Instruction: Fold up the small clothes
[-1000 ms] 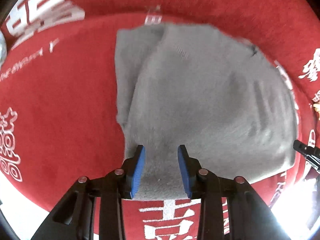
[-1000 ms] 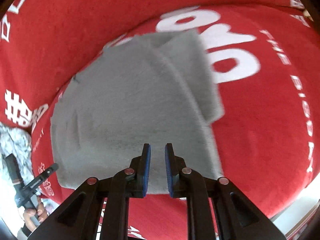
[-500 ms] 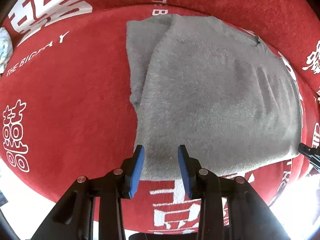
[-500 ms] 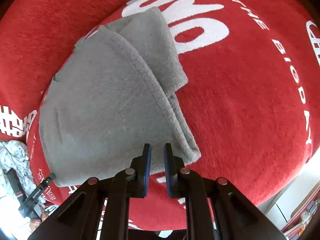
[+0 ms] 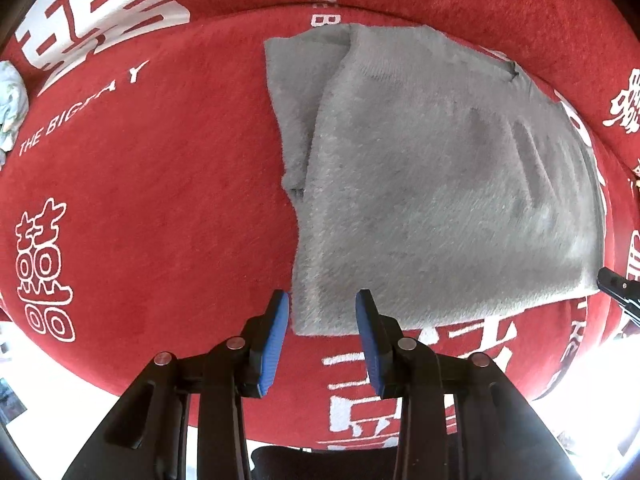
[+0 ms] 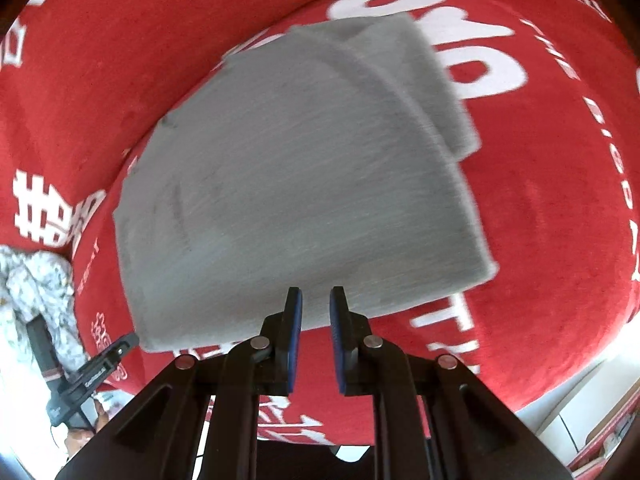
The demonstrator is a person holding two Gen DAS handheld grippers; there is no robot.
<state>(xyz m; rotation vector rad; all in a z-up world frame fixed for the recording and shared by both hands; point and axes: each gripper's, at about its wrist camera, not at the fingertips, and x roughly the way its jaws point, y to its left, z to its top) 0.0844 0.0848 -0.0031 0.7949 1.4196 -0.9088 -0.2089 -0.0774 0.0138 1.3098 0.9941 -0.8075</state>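
A grey fleecy garment (image 5: pixel 440 184) lies folded on a red cloth w/ white lettering (image 5: pixel 160 184), roughly in the middle of it, one narrower layer sticking out from under the top layer along the far-left side as seen from the left wrist cam. The left gripper (image 5: pixel 322 308) hangs just over the garment's near-left corner, blue pads spread wide apart, nothing between them; the corner sits right in the gap in that view but isn't pinched. The right gripper (image 6: pixel 316 304) is at the garment's near edge, approx. mid-way along it, fingers (image 6: pixel 294 316) close together w/ a narrow gap left, not pressed shut and not holding fabric as far as I can see. In the right wrist cam the garment (image 6: pixel 300 172) looks a bit smeared by blur, the under layer showing on the far-right side. The left gripper's black tip (image 6: pixel 120 346) pokes in near the garment's near-left corner there, and a pale patterned fabric (image 6: pixel 36 280) is bunched at the left edge of the cloth. The right gripper's tip (image 5: pixel 616 286) shows at the right edge of the left cam.
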